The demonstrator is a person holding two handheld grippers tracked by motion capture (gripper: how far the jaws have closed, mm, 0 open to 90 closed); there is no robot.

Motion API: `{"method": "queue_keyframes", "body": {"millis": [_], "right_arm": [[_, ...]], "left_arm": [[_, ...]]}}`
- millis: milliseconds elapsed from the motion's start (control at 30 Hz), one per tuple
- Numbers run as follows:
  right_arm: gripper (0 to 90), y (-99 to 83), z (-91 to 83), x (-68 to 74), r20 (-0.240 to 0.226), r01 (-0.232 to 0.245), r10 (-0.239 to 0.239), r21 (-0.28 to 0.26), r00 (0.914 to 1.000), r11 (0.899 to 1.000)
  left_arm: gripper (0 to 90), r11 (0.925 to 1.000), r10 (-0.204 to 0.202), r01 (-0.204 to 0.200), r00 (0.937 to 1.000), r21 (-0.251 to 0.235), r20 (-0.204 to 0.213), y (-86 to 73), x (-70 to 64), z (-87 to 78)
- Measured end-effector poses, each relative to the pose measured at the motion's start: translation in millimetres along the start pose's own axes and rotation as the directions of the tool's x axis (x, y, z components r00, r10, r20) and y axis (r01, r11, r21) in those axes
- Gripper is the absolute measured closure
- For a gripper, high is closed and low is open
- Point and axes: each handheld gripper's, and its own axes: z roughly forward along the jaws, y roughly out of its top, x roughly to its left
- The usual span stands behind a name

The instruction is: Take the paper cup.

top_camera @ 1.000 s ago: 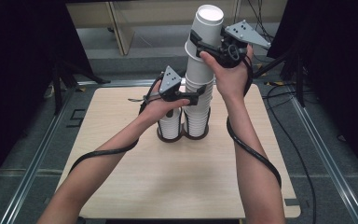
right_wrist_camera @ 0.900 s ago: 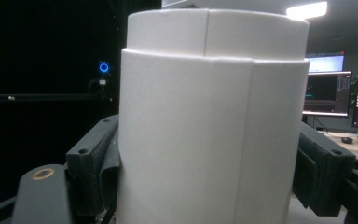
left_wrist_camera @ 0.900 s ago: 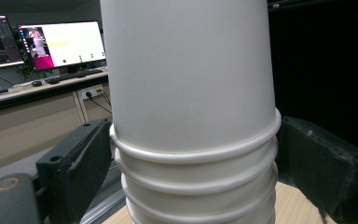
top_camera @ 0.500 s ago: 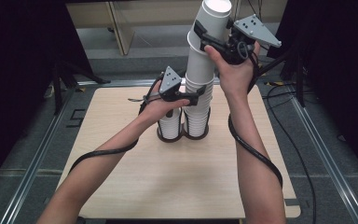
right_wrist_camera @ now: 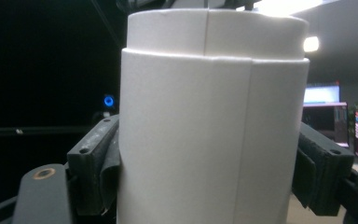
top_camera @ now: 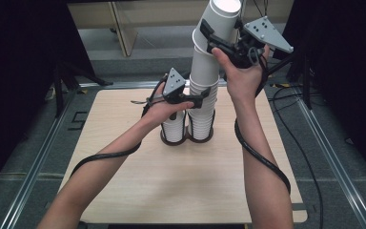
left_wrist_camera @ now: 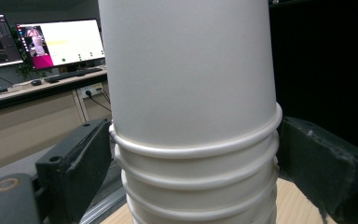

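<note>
A tall stack of upturned white paper cups (top_camera: 202,119) stands in a dark two-ring holder (top_camera: 186,141) on the wooden table (top_camera: 171,181), beside a shorter stack (top_camera: 174,128). My left gripper (top_camera: 198,99) is shut on the tall stack's lower part; its black jaws press the ribbed rims (left_wrist_camera: 191,158) from both sides. My right gripper (top_camera: 218,42) is shut on the upper cups (top_camera: 214,24), raised and tilted to the right above the rest. The upper cups' wall (right_wrist_camera: 209,130) sits between the right gripper's pads (right_wrist_camera: 95,163).
A desk with lit monitors (left_wrist_camera: 58,44) stands beyond the table. Metal floor rails (top_camera: 33,162) run along both sides, and dark curtains (top_camera: 19,71) flank the area. Black cables (top_camera: 262,162) trail along both forearms.
My right gripper has risen and shifted right with the upper cups, stretching and tilting the top of the stack. The left gripper has stayed at the lower stack.
</note>
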Motion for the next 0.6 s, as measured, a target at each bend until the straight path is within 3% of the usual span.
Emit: {"method": "queue_keyframes", "body": {"millis": [67,333,400,600], "right_arm": [[21.7,-1.3,-4.0,2.1,-0.012,-0.022,0.022,-0.019,0.9997,1.000],[21.6,-1.5,-19.1,5.5,-0.018,-0.003,0.003,-0.029,0.9998,1.000],[21.7,-1.5,-23.6,6.8,-0.025,-0.009,0.008,-0.028,0.9997,1.000],[21.6,-4.3,-39.0,9.0,-0.027,-0.008,0.007,-0.030,0.9996,1.000]], "left_arm": [[10.3,1.0000,0.004,-0.004,1.0000,0.002,-0.002,-0.2,0.0,-0.6],[3.5,0.9997,0.026,-0.026,0.9996,0.005,-0.013,0.9,-4.0,-5.9],[1.8,0.9994,0.032,-0.033,0.9991,-0.012,-0.029,3.9,-5.5,-12.5],[0.0,0.9992,0.030,-0.031,0.9993,-0.025,-0.023,3.8,-7.1,-28.7]]}}
